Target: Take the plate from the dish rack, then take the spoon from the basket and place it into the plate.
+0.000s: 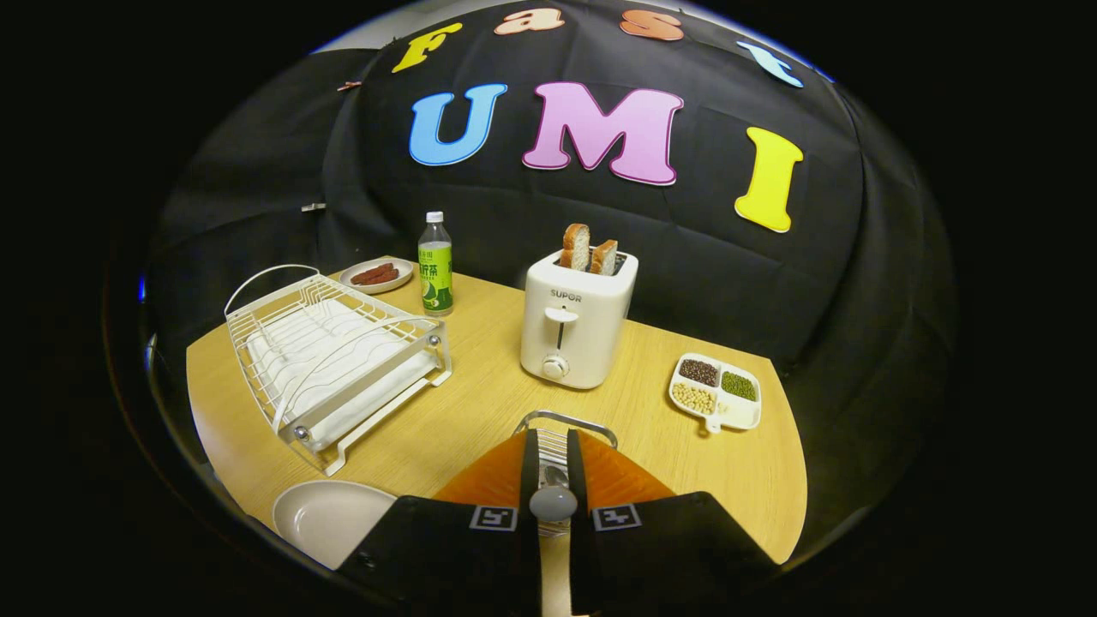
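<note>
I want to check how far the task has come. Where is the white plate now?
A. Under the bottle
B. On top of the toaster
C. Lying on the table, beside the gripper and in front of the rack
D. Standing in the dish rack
C: the plate lies flat on the table, in front of the dish rack, beside the gripper, which is shut on the spoon.

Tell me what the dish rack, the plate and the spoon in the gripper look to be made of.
Dish rack: white coated wire, thin bars, shiny metal end knobs. Plate: glossy white, probably ceramic or melamine. Spoon: pale grey handle with soft sheen, metal or plastic unclear, clamped between the gripper fingers over the wire basket.
</note>
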